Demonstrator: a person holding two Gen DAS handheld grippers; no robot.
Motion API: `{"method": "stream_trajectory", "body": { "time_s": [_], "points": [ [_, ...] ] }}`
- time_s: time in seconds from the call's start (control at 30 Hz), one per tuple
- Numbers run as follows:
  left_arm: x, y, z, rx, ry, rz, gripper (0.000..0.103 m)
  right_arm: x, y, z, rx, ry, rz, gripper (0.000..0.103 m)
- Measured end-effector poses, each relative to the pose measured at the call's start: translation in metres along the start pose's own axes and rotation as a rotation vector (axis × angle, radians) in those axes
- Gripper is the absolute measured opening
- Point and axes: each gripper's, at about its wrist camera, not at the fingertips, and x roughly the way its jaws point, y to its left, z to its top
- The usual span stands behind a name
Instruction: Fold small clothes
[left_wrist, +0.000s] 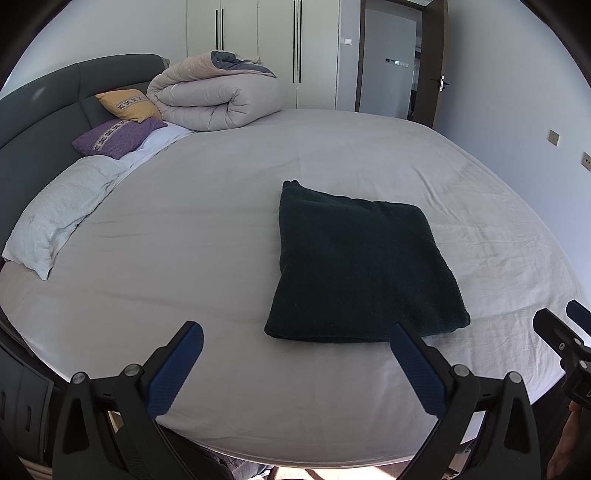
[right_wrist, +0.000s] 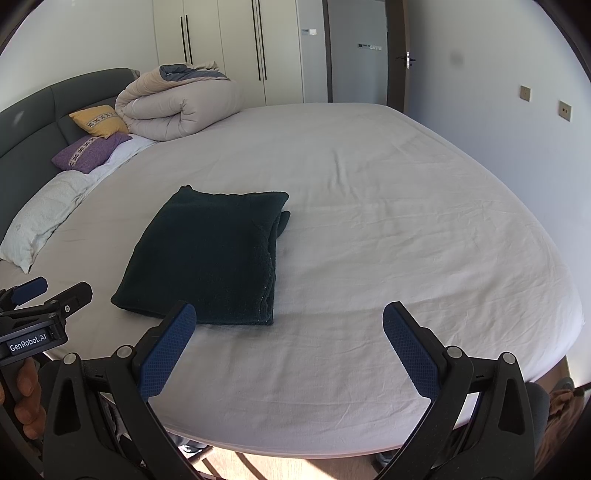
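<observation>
Already the dark green, thick knitted garment (left_wrist: 364, 266) lies as a neat, roughly square folded bundle on the pale grey sheet of the bed (left_wrist: 221, 229), so the folding looks finished or close to it. It sits just ahead of both tongs, touched by neither. From the left tongs (left_wrist: 295, 345) it lies forward and to their right, its near edge just past the right blue pad. From the right tongs (right_wrist: 288, 325) it lies forward and to their left, with the stacked layer edges facing that side.

Both tongs stand wide apart with nothing between their blue textured pads (right_wrist: 168, 349), hovering above the near edge of the mattress and aimed across it. They are held side by side, each visible at the margin of the other's view; a hand (right_wrist: 26, 398) wraps the left handle below.

If one more fold is wanted, the next move would call for lowering a pad under a near corner and pinching all layers together, since the thick knit may slip or splay. Otherwise the bundle only needs setting aside.
</observation>
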Motion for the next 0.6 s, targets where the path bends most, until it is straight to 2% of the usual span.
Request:
{"method": "stream_trajectory", "body": {
  "time_s": [0.6],
  "points": [
    [-0.0006,0.0002,-0.0015,-0.008,0.006,0.002,0.103,-0.0008,0.0003,-0.0002,0.000,0.001,-0.001,0.103]
  ]
}}
